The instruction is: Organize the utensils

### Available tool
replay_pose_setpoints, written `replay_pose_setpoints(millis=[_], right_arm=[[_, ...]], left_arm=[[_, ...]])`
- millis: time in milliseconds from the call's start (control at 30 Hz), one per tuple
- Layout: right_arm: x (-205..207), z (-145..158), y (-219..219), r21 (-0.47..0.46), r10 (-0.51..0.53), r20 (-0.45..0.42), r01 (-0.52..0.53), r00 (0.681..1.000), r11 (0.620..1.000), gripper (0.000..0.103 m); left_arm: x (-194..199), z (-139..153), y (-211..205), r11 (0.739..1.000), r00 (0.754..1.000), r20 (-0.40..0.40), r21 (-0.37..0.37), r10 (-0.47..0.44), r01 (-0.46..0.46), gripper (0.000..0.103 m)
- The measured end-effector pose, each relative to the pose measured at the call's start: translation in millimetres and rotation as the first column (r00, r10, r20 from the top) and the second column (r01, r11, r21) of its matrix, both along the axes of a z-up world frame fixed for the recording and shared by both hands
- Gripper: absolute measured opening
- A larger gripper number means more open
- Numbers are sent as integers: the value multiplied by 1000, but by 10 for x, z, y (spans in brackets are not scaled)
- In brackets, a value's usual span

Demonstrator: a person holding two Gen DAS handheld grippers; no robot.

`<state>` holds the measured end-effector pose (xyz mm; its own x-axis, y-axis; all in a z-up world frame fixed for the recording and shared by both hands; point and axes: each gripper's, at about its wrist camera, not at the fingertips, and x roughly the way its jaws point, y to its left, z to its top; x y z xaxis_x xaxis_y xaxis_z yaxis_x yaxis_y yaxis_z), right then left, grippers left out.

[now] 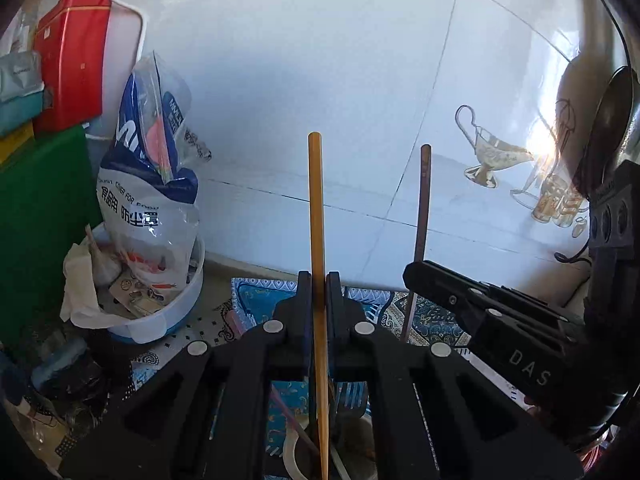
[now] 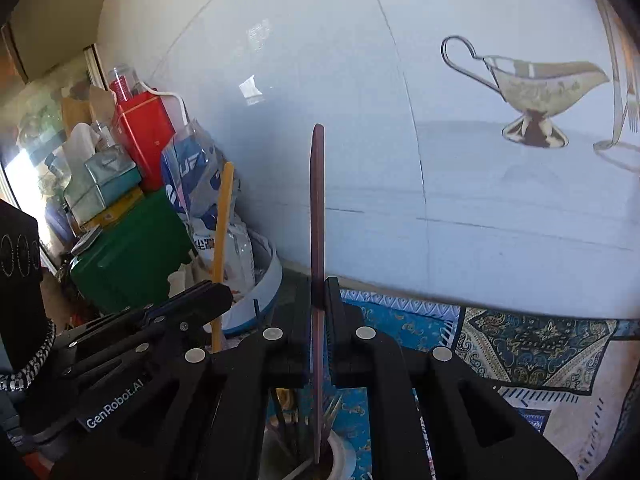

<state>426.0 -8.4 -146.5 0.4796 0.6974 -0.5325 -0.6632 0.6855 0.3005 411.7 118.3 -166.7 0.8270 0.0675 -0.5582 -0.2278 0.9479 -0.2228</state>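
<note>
My left gripper [image 1: 319, 280] is shut on a yellow-orange chopstick [image 1: 316, 200] that stands upright between its pads. My right gripper [image 2: 319, 286] is shut on a dark brown chopstick [image 2: 318, 200], also upright. Each gripper shows in the other's view: the right gripper [image 1: 416, 270] with the brown chopstick [image 1: 422, 200], the left gripper [image 2: 218, 292] with the yellow chopstick [image 2: 222, 216]. Below both grippers a white cup [image 2: 342, 450] holds several utensils, among them a fork [image 1: 352, 396]. The lower ends of both chopsticks reach down into that cup.
A white tiled wall [image 1: 360, 80] stands close ahead. A white tub [image 1: 176, 308] with a plastic bag and clutter sits at the left, beside a green box [image 1: 44, 216] and a red box [image 1: 72, 60]. A patterned blue cloth [image 2: 520, 344] covers the counter.
</note>
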Motion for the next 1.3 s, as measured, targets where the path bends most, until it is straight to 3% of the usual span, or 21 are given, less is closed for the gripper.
replay_pose_setpoints(millis=[400, 800, 1033, 1300], right_arm=[[-85, -212, -128, -67, 43, -41, -46, 998, 997, 6], [-260, -253, -113, -222, 122, -119, -147, 985, 964, 6], [-410, -32, -282, -232, 107, -103, -129, 989, 964, 13], [-935, 587, -692, -163, 53, 20, -49, 998, 985, 14]], left_arm=[[-10, -341, -149, 998, 1000, -14, 70, -2, 3, 4], [-287, -475, -184, 997, 975, -209, -14, -72, 70, 4], [-573, -187, -269, 999, 974, -222, 12, -44, 48, 7], [-1186, 537, -413, 998, 995, -92, 54, -33, 38, 23]])
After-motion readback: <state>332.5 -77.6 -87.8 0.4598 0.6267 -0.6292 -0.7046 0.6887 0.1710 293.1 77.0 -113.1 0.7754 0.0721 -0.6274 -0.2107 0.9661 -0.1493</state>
